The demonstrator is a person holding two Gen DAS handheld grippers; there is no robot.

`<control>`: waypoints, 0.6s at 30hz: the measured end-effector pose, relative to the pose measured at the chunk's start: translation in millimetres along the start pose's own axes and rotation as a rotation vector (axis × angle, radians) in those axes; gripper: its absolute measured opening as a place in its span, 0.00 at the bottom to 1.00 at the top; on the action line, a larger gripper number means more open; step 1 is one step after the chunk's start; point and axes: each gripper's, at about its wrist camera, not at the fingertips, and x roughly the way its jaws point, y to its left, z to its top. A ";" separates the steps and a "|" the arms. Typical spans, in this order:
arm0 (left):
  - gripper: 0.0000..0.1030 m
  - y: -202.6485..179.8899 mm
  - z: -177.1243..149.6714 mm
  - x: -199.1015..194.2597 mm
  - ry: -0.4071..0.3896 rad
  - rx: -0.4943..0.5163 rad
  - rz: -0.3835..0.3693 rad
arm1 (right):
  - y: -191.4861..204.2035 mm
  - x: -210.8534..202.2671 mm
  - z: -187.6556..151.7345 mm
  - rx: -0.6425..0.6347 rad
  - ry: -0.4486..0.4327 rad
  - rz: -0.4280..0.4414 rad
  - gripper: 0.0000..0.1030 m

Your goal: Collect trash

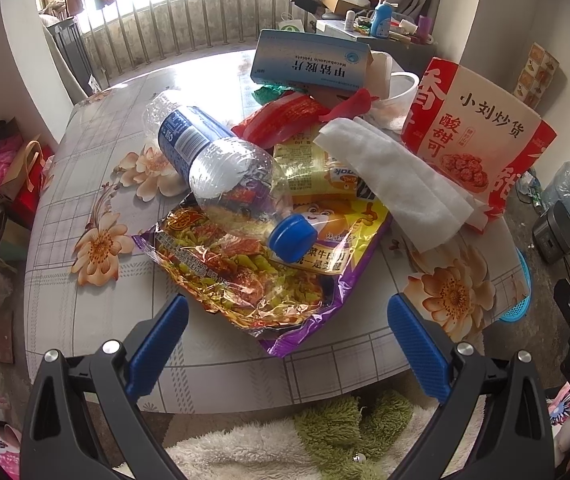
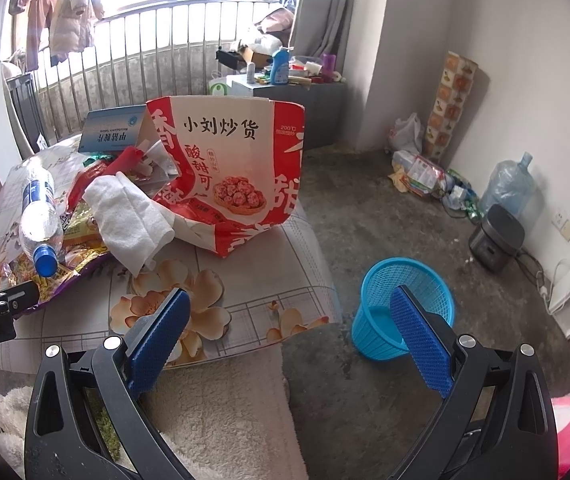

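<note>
In the left wrist view the left gripper (image 1: 287, 344) hangs released with its blue fingers (image 1: 159, 344) spread wide over the near edge of the floral-patterned desk (image 1: 65, 300), grasping nothing, while a clear plastic bottle with a blue cap (image 1: 221, 172) lies on a purple and yellow noodle wrapper (image 1: 253, 276) beside a folded white paper towel (image 1: 393, 180), a red and white paper snack bag (image 1: 477, 140) and a pale blue medicine box (image 1: 309, 60). In the right wrist view the right gripper (image 2: 289, 340) is likewise released and empty above the desk's near right corner, and a round blue plastic mesh basket (image 2: 381, 296) stands on the floor just off that corner
</note>
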 end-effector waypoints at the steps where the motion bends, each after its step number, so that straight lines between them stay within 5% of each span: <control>1: 0.95 1.3 1.5 -0.7 -0.007 -0.005 -0.005 | -0.8 -0.9 1.0 0.009 -0.006 0.007 0.92; 6: 0.95 16.4 9.2 -6.2 -0.076 -0.047 -0.093 | -2.1 -2.1 6.6 0.029 -0.026 0.030 0.92; 11: 0.95 29.8 18.6 -12.7 -0.174 -0.078 -0.257 | -6.3 0.0 14.5 0.058 -0.041 0.044 0.92; 18: 0.95 2.6 41.5 -15.3 -0.265 0.096 -0.322 | -25.4 11.3 27.9 0.127 -0.070 0.042 0.92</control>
